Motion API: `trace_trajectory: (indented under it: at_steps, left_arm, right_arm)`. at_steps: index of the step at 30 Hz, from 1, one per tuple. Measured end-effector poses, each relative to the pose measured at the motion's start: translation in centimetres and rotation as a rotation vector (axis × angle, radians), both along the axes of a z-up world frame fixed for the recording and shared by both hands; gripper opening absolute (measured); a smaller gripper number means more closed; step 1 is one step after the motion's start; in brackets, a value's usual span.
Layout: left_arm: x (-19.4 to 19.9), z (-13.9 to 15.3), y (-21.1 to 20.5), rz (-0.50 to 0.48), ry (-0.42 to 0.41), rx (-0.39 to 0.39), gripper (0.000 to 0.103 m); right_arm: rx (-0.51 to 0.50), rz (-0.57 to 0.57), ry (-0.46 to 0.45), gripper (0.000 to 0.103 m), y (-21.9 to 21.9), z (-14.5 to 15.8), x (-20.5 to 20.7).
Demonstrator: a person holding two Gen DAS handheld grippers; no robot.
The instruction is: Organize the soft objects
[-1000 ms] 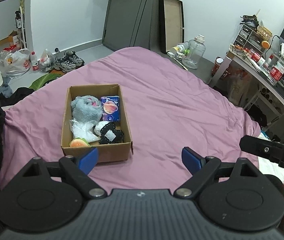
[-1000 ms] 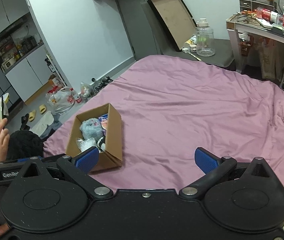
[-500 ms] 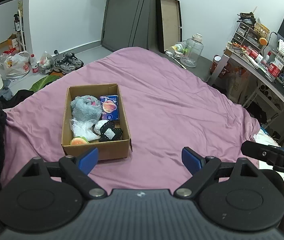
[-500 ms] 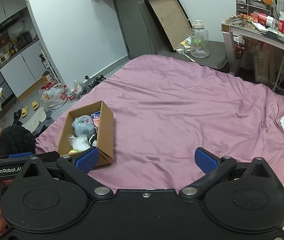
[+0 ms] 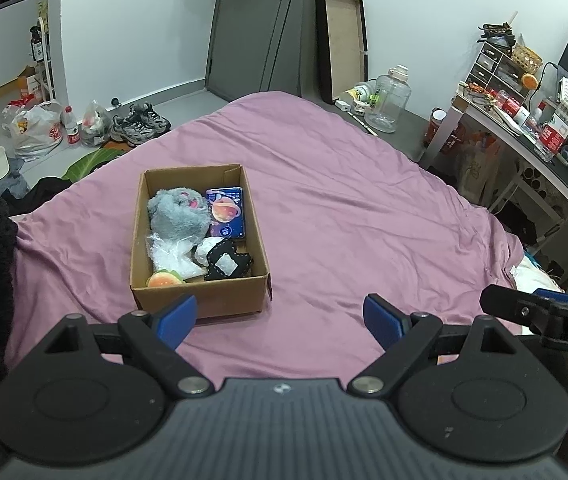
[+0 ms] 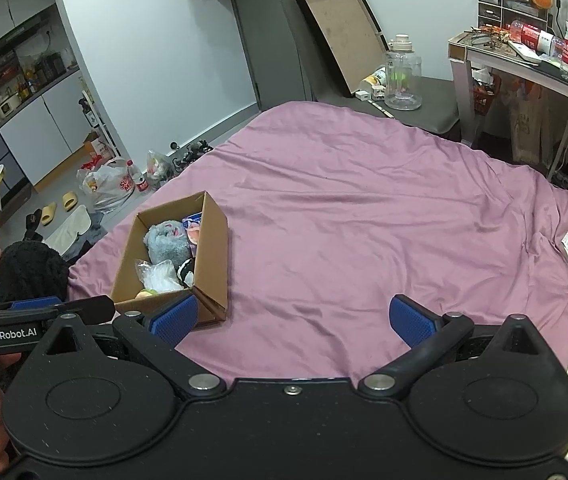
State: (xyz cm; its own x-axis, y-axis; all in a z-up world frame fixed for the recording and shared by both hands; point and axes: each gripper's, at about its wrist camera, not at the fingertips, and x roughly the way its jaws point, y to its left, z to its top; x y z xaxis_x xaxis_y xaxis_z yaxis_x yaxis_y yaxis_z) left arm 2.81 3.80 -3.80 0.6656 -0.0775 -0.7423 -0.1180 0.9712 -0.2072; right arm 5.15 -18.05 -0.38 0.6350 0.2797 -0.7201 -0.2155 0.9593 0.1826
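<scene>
- Left wrist view: left gripper [image 5: 280, 316] hovers with jaws spread wide and empty above a pink bedspread [image 5: 364, 208]; just beyond its left fingertip sits an open cardboard box [image 5: 200, 300] holding a grey plush toy [image 5: 176, 214], a blue packet [image 5: 228, 212] and a black pouch [image 5: 228, 264].
- Right wrist view: right gripper [image 6: 292, 320] likewise gapes wide, gripping nothing; the box lies by its left finger.

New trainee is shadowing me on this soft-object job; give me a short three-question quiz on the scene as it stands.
1. True or false: the cardboard box sits on the purple bedspread.
2. What is between the left gripper pads: A a toy, B nothing, C the box?
3. Which item lies beside the blue packet at the box's far end?

Key: 1 true. 2 B. 3 the grey plush toy.
</scene>
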Motion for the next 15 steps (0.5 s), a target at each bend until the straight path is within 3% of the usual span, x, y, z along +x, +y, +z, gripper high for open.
trace_trajectory:
  at_steps: [15]
  left_arm:
    - [-0.07,0.02,0.20,-0.005,0.002,0.006,0.089]
  right_arm:
    - [-0.001,-0.001,0.001,0.103,0.00,-0.16,0.03]
